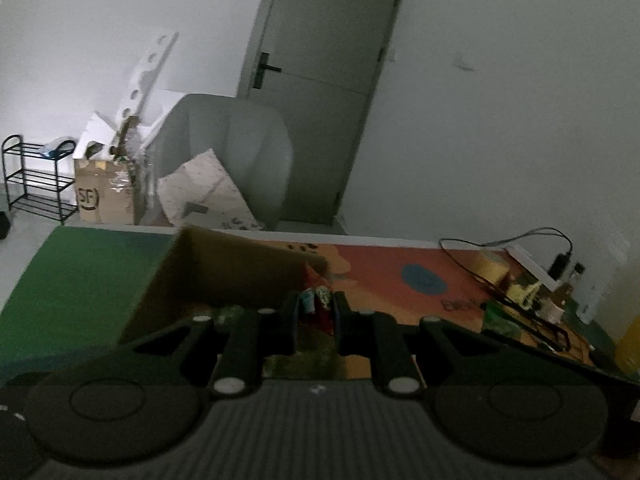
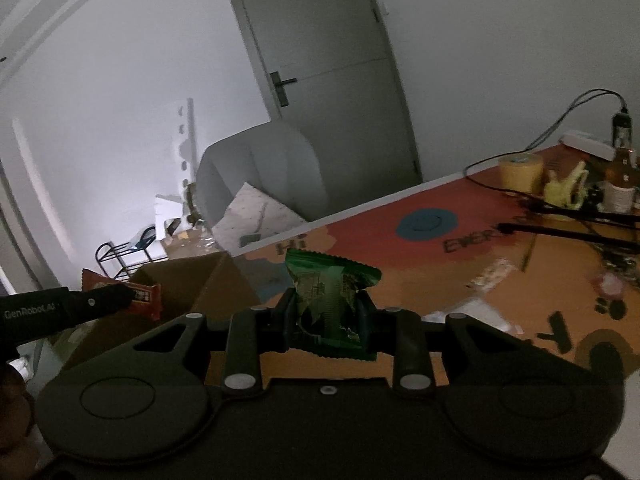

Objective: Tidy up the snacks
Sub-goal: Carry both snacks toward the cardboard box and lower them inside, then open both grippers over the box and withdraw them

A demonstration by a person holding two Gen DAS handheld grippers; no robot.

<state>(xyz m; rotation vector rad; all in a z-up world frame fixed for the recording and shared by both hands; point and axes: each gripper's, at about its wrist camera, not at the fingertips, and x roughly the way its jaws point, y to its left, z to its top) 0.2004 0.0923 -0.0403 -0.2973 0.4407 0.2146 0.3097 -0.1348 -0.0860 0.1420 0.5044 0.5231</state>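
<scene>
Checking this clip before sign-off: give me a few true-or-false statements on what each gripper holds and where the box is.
1. The right gripper holds a green snack packet. True.
2. The left gripper is empty. False: its fingers are shut on a red snack packet.
3. The cardboard box stands open on the table. True.
4. The green packet already lies in the box. False: it is held above the table mat.
5. The door behind stands wide open. False: it is shut.

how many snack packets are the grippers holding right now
2: a red foil snack packet pinched in the left gripper near the brown cardboard box, and a green foil snack packet in the right gripper. Others may be hidden.
</scene>
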